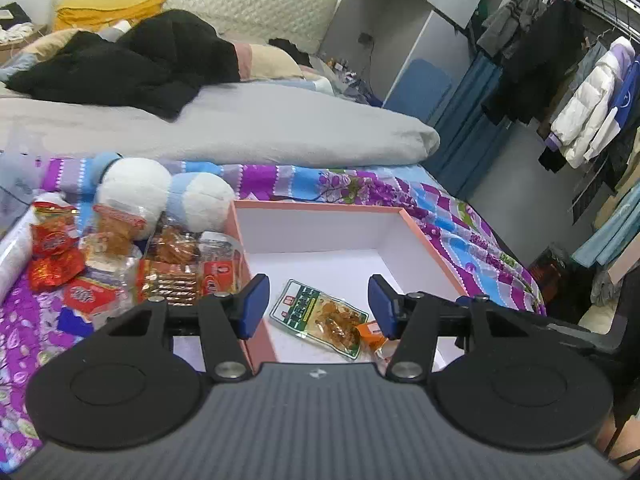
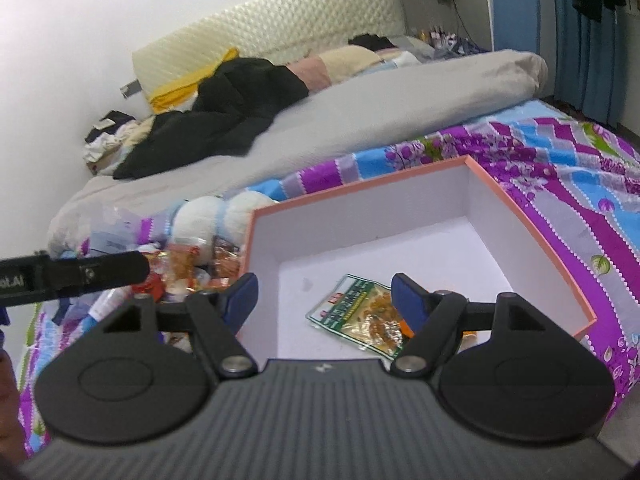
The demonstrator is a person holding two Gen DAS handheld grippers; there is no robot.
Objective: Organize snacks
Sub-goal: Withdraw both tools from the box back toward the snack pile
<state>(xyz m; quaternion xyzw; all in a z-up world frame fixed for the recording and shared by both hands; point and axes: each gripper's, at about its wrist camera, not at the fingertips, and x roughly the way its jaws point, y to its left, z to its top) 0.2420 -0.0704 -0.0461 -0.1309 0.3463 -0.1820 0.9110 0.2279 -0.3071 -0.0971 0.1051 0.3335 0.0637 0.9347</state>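
A pink box (image 1: 416, 224) with a white inside sits on the patterned bedspread; it also shows in the right wrist view (image 2: 532, 236). Inside lie a green-edged snack packet (image 1: 320, 316) (image 2: 360, 312) and a small orange packet (image 1: 374, 334) beside it. A pile of red and orange snack packets (image 1: 120, 264) (image 2: 188, 268) lies left of the box. My left gripper (image 1: 318, 306) is open and empty above the box's near left corner. My right gripper (image 2: 324, 300) is open and empty above the box's near side. The left gripper's body (image 2: 72, 274) shows at the left of the right wrist view.
A white and blue plush toy (image 1: 160, 192) lies behind the snack pile. A grey duvet (image 1: 240, 120) and black clothing (image 1: 128, 64) cover the bed behind. A clothes rack (image 1: 580, 100) and blue curtain stand at the right, beyond the bed's edge.
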